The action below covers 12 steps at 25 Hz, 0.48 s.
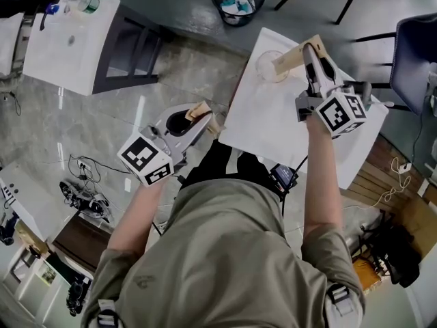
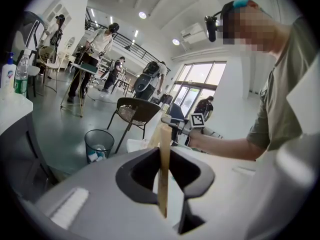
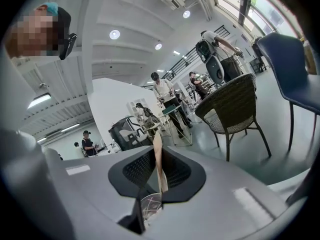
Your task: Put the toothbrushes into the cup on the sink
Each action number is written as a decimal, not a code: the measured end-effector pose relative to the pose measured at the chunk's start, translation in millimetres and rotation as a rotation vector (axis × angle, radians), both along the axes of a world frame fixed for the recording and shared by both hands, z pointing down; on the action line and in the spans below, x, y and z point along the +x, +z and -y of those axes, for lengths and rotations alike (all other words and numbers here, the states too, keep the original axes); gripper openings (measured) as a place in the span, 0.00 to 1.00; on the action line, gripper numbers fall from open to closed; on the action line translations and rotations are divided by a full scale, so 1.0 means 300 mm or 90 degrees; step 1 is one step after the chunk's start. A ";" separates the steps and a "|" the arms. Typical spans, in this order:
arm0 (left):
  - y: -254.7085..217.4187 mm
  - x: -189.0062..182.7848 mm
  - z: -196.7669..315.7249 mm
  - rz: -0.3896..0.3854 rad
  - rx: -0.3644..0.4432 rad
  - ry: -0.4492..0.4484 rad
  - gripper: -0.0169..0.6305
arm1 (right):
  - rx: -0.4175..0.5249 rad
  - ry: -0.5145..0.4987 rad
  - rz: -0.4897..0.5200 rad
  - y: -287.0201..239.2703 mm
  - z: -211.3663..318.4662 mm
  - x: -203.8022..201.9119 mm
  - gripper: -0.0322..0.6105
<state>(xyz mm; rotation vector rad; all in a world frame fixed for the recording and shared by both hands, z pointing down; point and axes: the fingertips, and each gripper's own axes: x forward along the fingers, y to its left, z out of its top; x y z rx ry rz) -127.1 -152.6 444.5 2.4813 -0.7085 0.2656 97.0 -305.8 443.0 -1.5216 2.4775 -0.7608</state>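
My right gripper (image 1: 311, 48) is over the far corner of the white sink top (image 1: 273, 132), shut on a tan toothbrush (image 1: 292, 57). The toothbrush's far end lies at the rim of the clear cup (image 1: 268, 67). In the right gripper view the thin tan toothbrush (image 3: 157, 159) stands clamped between the jaws, with the cup's glass (image 3: 149, 207) just below. My left gripper (image 1: 198, 115) is off the sink's near left edge, above the floor, shut on a second tan toothbrush (image 1: 202, 110). That second toothbrush (image 2: 163, 169) stands upright in the left gripper's jaws.
A black waste bin (image 1: 237, 0) stands on the floor beyond the sink. A white table (image 1: 68, 43) with bottles is at the far left, and a blue chair (image 1: 415, 53) at the right. Cables lie on the floor at the left. Other people stand far off.
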 end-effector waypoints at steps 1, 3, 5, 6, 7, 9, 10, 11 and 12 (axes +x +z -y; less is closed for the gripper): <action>-0.001 0.003 -0.002 0.001 -0.001 0.000 0.12 | 0.002 -0.002 -0.004 0.002 -0.001 -0.002 0.13; -0.001 0.007 -0.005 0.003 -0.002 0.001 0.12 | 0.007 -0.005 -0.013 0.006 -0.003 -0.006 0.13; 0.002 0.010 -0.008 0.005 -0.003 0.001 0.12 | 0.012 -0.010 -0.024 0.011 -0.006 -0.014 0.13; 0.003 0.011 -0.008 0.006 -0.004 0.001 0.12 | 0.014 -0.013 -0.029 0.015 -0.008 -0.018 0.13; 0.005 0.012 -0.008 0.006 -0.005 0.002 0.12 | 0.016 -0.015 -0.034 0.018 -0.010 -0.023 0.13; 0.007 0.015 -0.008 0.007 -0.006 0.002 0.12 | 0.020 -0.020 -0.044 0.024 -0.014 -0.030 0.13; 0.008 0.016 -0.008 0.007 -0.007 0.002 0.12 | 0.022 -0.022 -0.048 0.027 -0.016 -0.033 0.13; 0.009 0.017 -0.008 0.007 -0.007 0.002 0.12 | 0.023 -0.024 -0.051 0.030 -0.017 -0.036 0.13; 0.010 0.018 -0.007 0.007 -0.008 0.002 0.12 | 0.024 -0.025 -0.054 0.033 -0.018 -0.038 0.13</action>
